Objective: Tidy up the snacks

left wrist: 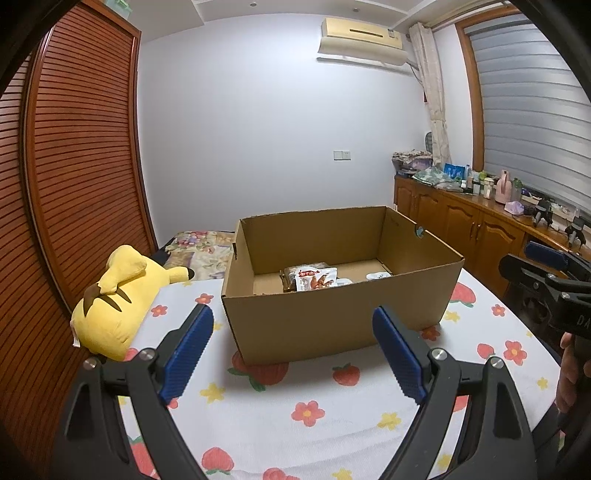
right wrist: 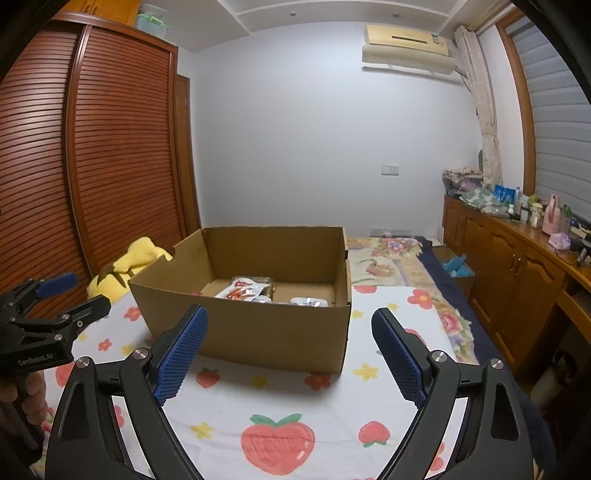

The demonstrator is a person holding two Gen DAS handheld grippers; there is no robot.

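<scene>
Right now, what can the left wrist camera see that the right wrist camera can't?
Only the left wrist view shows the whole yellow Pikachu plush and the right gripper at its edge. Only the right wrist view shows the plastic bin atop the wardrobe and the left gripper. Both show the cardboard box with snack packets inside, and open, empty jaws.

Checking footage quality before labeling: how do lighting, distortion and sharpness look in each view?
Left wrist: fisheye bends the wardrobe; even indoor light, soft shadow under the cardboard box; snack packets legible but small. Right wrist: same curvature, dark vignette corners; box sharp, its shadow falling on the strawberry cloth.
</scene>
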